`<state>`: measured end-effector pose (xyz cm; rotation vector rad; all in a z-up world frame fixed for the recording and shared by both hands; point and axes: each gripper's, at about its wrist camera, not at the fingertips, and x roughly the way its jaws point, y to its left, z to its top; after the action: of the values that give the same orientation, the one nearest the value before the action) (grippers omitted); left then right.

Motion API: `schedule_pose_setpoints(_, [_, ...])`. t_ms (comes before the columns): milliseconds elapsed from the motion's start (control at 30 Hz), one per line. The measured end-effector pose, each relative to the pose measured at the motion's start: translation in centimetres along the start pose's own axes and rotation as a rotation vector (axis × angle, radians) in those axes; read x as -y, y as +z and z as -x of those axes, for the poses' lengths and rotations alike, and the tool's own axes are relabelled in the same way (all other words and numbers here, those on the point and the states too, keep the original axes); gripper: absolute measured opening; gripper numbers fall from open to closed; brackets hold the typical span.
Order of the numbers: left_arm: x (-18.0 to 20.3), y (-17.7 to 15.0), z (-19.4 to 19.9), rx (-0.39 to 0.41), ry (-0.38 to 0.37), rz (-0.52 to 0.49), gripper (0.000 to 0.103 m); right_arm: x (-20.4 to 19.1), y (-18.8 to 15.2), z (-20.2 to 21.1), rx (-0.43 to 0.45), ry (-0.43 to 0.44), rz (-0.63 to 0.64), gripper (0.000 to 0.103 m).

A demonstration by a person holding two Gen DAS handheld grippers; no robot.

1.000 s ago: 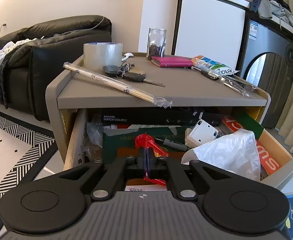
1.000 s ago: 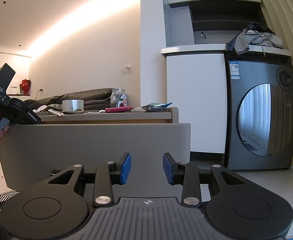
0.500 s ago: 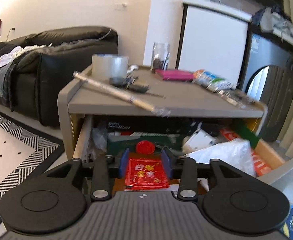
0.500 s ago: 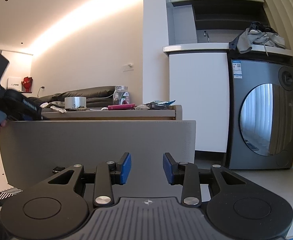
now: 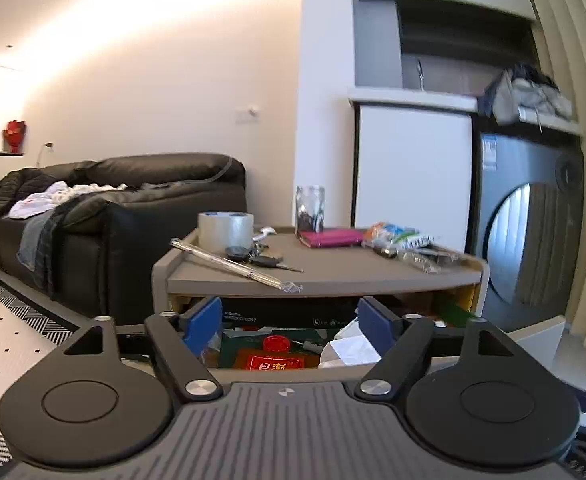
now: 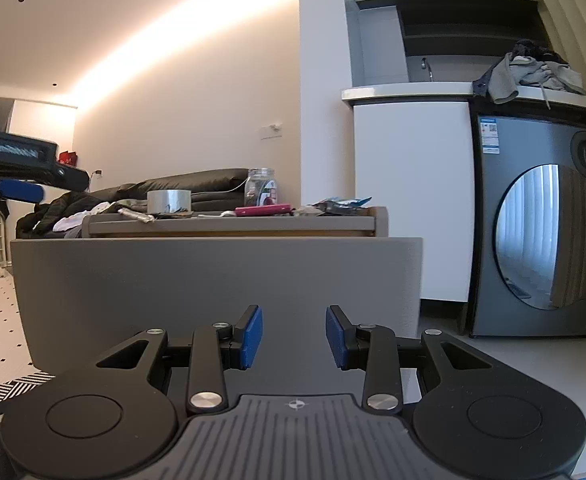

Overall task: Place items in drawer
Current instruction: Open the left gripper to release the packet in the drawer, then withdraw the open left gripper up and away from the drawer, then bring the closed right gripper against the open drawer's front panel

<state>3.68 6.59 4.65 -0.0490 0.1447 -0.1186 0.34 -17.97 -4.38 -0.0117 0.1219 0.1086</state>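
- red flat packet with a round red cap (image 5: 272, 357) lies in the open grey drawer (image 5: 540, 330) — under the grey tabletop (image 5: 333, 276)
- left hand-held gripper (image 5: 289, 320) spread wide, empty
- right hand-held gripper (image 6: 293, 334) part open, empty — facing the drawer front

A black sofa (image 5: 141, 196) stands left of a washing machine (image 5: 533, 236).

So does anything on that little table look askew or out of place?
Yes: the long plastic-wrapped stick lies slantwise on the tabletop, its crinkled end poking past the front edge above the open drawer. Nothing looks spilled or broken.
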Motion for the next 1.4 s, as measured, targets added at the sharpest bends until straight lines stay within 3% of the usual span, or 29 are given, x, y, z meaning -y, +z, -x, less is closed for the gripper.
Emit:
schedule_pose_setpoints(267, [0.2,-2.4,3.0,0.039,0.029,-0.01,0.093,-1.0,-0.1,-0.2,-0.015,0.034,-0.016,0.039])
schedule_pose_setpoints(833, [0.0,-7.3,4.6,0.028,0.103,-0.073,0.097,-3.7,-0.8,-1.0,-0.065,0.073,-0.036,0.039])
schedule_pose_setpoints(1400, [-0.1,-10.3,5.7,0.056,0.077,-0.119,0.098,-7.1,-1.4,-1.8,-0.083,0.133,-0.018,0.039])
